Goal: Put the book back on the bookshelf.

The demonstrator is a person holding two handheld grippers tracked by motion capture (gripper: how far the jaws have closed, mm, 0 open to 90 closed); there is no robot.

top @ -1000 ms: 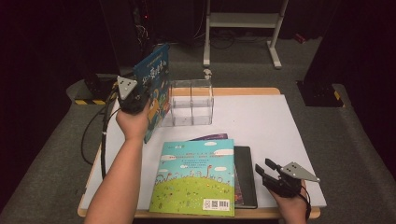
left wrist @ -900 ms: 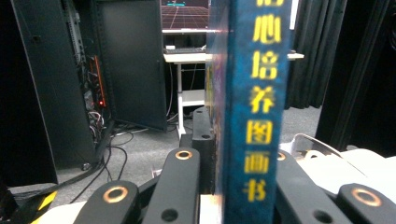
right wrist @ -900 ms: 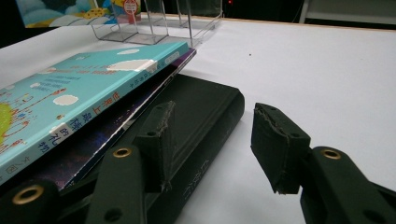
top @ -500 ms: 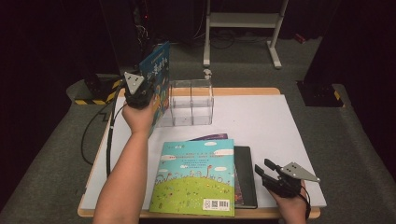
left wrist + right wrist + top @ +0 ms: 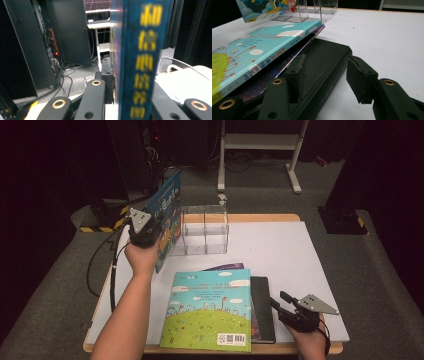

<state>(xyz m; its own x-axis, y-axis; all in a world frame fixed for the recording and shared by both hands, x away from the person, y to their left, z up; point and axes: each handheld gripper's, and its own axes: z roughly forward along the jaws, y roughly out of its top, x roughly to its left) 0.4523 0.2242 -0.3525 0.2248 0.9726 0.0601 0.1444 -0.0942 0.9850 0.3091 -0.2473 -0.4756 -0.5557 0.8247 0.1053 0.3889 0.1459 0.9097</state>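
over the last second the left gripper [image 5: 150,227] carried the blue picture book [image 5: 167,217] farther from the person and a little to the right, toward the clear acrylic organizer [image 5: 205,230]. a second ago the book stood tilted out over the table's left edge; it then rose more upright, its lower edge nearer the organizer's left wall, with the jaws clamped on its spine. the left forearm [image 5: 125,320] stretched farther forward over the white tabletop [image 5: 280,255] with it.

Black hand-held gripper [image 5: 150,222] — grey triangular plate, brass-ringed screws.
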